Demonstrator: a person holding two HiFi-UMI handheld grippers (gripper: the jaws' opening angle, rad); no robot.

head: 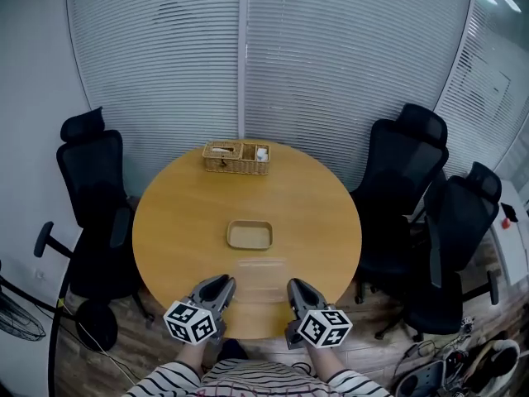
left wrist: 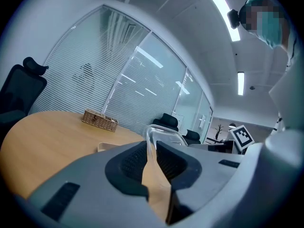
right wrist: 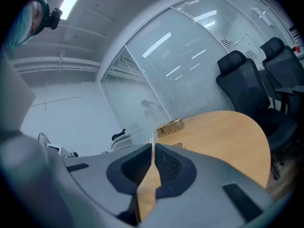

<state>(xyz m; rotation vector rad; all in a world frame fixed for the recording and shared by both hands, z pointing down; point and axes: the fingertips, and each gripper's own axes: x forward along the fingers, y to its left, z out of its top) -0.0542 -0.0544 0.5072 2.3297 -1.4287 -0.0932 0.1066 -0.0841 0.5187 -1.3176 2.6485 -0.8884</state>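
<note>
At the near edge of the table (head: 169, 222), a clear tray (head: 261, 273) is gripped from both sides: its left rim is clenched by the left gripper (head: 223, 287), its right rim by the right gripper (head: 296, 289). A beige dish (head: 250, 235) is seen mid-table, a basket (head: 237, 157) at the far edge.

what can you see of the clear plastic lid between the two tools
The clear plastic lid is see-through, rectangular with rounded corners and a raised rim. It lies about level over the near part of the wooden table, in front of a tan tray. The left tool and right tool each pinch one end; whether it touches the table is unclear.
</note>
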